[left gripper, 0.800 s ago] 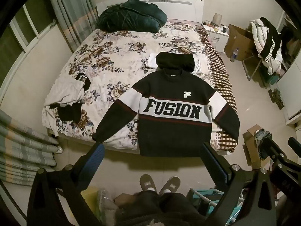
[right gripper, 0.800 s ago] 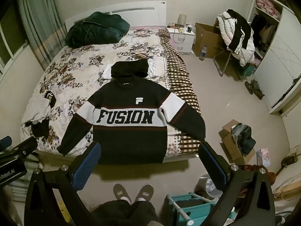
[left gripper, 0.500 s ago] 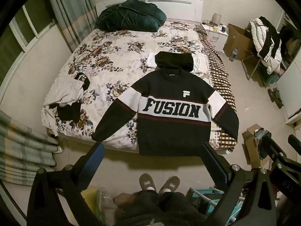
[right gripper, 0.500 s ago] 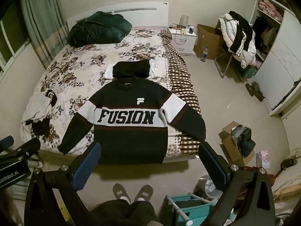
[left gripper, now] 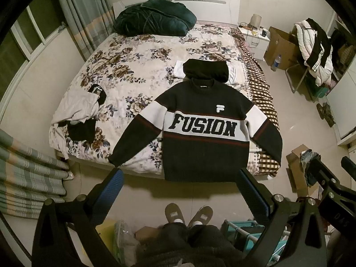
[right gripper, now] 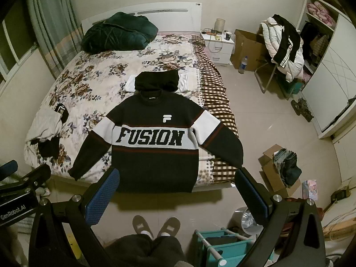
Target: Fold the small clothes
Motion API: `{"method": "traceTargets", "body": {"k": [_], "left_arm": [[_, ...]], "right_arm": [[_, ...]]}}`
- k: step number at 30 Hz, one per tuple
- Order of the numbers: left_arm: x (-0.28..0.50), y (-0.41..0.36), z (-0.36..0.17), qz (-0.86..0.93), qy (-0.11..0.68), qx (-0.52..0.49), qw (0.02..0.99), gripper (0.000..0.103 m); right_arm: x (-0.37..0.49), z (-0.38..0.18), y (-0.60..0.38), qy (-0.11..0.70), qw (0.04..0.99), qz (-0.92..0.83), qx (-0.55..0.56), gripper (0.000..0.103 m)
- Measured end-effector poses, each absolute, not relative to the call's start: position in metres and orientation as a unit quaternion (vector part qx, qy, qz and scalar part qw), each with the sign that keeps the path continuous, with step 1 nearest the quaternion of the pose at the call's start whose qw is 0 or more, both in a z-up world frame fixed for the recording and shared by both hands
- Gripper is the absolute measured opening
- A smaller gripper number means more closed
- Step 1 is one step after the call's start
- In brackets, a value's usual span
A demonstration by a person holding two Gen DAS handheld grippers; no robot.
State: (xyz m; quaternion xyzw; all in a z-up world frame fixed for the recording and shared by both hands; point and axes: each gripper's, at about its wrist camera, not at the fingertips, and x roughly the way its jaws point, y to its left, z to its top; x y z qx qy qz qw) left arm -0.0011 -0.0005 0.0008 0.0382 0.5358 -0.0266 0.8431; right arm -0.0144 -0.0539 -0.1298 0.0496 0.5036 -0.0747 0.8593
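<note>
Sweater (left gripper: 204, 131): lying flat and face up at the foot of the bed (left gripper: 138, 71), sleeves spread out to both sides, hem hanging just over the bed's near edge.
Folded pile (left gripper: 205, 69): sitting just beyond the sweater's collar, a dark garment resting on a white one.
Loose clothes (left gripper: 75, 115): lying crumpled near the bed's left corner, well apart from the sweater.
Left gripper (left gripper: 180, 184): hanging above the floor short of the bed, fingers (left gripper: 112, 189) standing spread wide, gripping nothing.
Right gripper (right gripper: 175, 184): hovering just beside the left one, pointing down at the sweater's hem, fingers (right gripper: 251, 191) gaping wide, carrying nothing.
Person: standing at the bed's foot, slippers (right gripper: 155, 223) showing below.
</note>
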Motion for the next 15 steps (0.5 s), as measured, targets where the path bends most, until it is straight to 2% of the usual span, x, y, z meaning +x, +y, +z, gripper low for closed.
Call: {"method": "traceTargets", "body": {"k": [15], "left_arm": [[-0.001,-0.001,0.001,-0.026,0.536,0.038,0.843,0.103]], "right_arm": [[-0.027,-0.132,-0.042,0.509,0.858,-0.062,0.039,0.103]]}}
